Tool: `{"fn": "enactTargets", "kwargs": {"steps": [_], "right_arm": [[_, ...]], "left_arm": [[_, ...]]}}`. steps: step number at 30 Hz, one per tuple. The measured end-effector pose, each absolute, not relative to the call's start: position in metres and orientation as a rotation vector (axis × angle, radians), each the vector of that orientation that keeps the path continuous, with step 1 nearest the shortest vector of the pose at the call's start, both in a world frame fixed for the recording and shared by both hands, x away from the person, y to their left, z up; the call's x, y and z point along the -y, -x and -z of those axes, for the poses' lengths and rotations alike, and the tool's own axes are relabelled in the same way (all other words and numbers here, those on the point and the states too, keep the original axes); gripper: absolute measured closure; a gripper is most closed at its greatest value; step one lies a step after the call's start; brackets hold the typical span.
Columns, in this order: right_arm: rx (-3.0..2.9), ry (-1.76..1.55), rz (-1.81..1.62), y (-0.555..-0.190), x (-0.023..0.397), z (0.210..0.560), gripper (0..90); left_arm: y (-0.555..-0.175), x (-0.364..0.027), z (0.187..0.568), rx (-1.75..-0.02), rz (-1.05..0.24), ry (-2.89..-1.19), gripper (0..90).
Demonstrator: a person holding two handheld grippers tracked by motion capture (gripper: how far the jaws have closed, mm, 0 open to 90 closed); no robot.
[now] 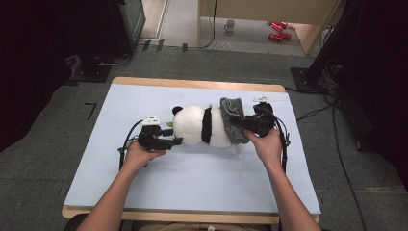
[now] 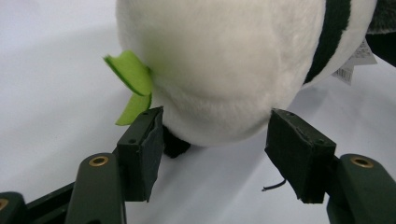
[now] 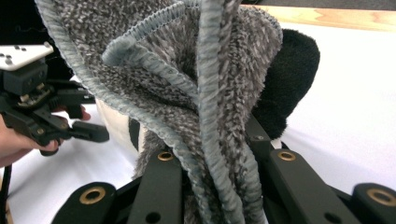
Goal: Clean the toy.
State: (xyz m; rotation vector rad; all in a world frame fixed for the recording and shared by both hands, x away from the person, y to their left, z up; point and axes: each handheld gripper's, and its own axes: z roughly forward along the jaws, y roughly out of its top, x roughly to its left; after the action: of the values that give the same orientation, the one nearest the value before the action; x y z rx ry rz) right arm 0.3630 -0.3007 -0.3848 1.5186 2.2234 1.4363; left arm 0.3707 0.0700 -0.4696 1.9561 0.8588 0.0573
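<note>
A white and black panda plush [image 1: 195, 126] lies on its side in the middle of the pale mat [image 1: 144, 183]. A grey fuzzy cloth [image 1: 233, 122] is wrapped over its right end. My left gripper [image 1: 177, 140] is at the plush's left end. In the left gripper view it [image 2: 217, 116] stands open with the white rounded head [image 2: 219, 70] between its pads, beside a green felt leaf [image 2: 133, 77]. My right gripper [image 1: 246, 126] is shut on the grey cloth [image 3: 187, 84], which bunches up between its jaws. A black plush limb [image 3: 289, 79] pokes out behind the cloth.
The mat covers a wooden table [image 1: 192, 83]. A small white strip [image 1: 269, 98] lies near the far right corner. Beyond the table, on the floor, are a mug [image 1: 230, 25], red cans [image 1: 277, 30] and dark equipment stands [image 1: 96, 62]. Cables [image 1: 337, 134] run along the right.
</note>
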Motion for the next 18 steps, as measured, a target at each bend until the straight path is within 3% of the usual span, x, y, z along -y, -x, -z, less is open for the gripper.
{"fn": "enactTargets", "kwargs": {"steps": [13,15,18], "right_arm": [[-2.164,-1.528,-1.446,-0.371,0.301,0.385,75.3],[-2.156,-1.535,-1.459,-0.371,0.302,0.384,75.5],[-2.139,-1.563,-1.504,-0.369,0.305,0.379,76.5]], "left_arm": [[-0.381,-0.061,0.478,-0.851,-0.028,-1.892,37.1],[-0.381,-0.059,0.478,-0.866,-0.020,-1.882,40.1],[-0.381,-0.055,0.477,-0.902,-0.027,-1.891,53.7]]}}
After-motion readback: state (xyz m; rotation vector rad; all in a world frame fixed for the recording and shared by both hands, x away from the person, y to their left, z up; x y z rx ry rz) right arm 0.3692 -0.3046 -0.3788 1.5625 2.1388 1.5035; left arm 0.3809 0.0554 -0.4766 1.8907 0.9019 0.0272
